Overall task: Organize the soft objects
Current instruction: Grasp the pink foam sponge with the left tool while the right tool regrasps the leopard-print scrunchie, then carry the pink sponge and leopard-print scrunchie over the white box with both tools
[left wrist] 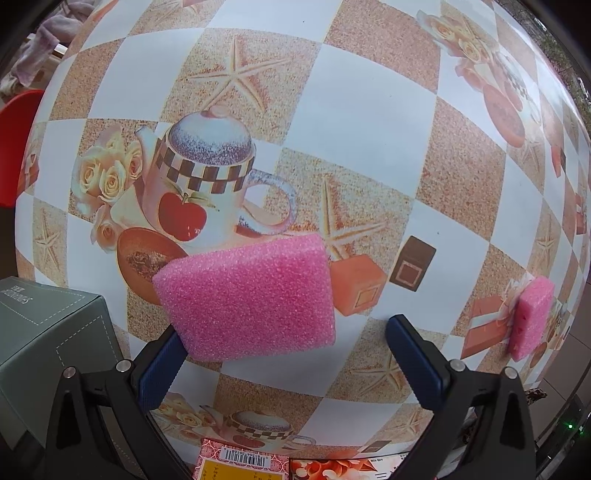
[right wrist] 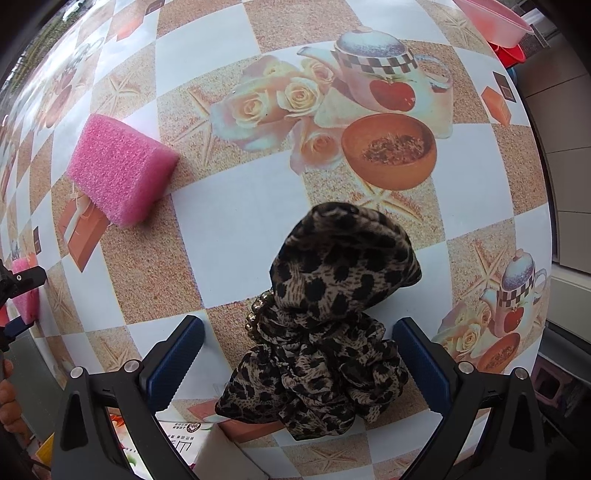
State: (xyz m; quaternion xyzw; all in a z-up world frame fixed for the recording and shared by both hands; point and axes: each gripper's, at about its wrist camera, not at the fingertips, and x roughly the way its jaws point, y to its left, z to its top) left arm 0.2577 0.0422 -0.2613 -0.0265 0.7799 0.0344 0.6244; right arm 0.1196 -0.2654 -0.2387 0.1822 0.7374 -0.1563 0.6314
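Note:
In the left wrist view my left gripper (left wrist: 286, 341) is open. A pink sponge (left wrist: 247, 297) lies on the patterned tablecloth between its fingers, nearer the left finger (left wrist: 162, 373). A second pink sponge (left wrist: 532, 317) lies at the right table edge. In the right wrist view my right gripper (right wrist: 297, 341) is open around a leopard-print cloth scrunchie (right wrist: 328, 314) with a beaded part, which lies on the table; neither finger touches it. The second pink sponge (right wrist: 118, 173) lies at the left. The first sponge (right wrist: 26, 291) and the other gripper show at the far left edge.
A grey-green carton (left wrist: 48, 343) stands at the left next to my left gripper. Printed packets (left wrist: 258, 461) lie at the near table edge. A pink basin (right wrist: 495, 18) sits at the far right corner. A red chair (left wrist: 14, 147) stands beyond the left table edge.

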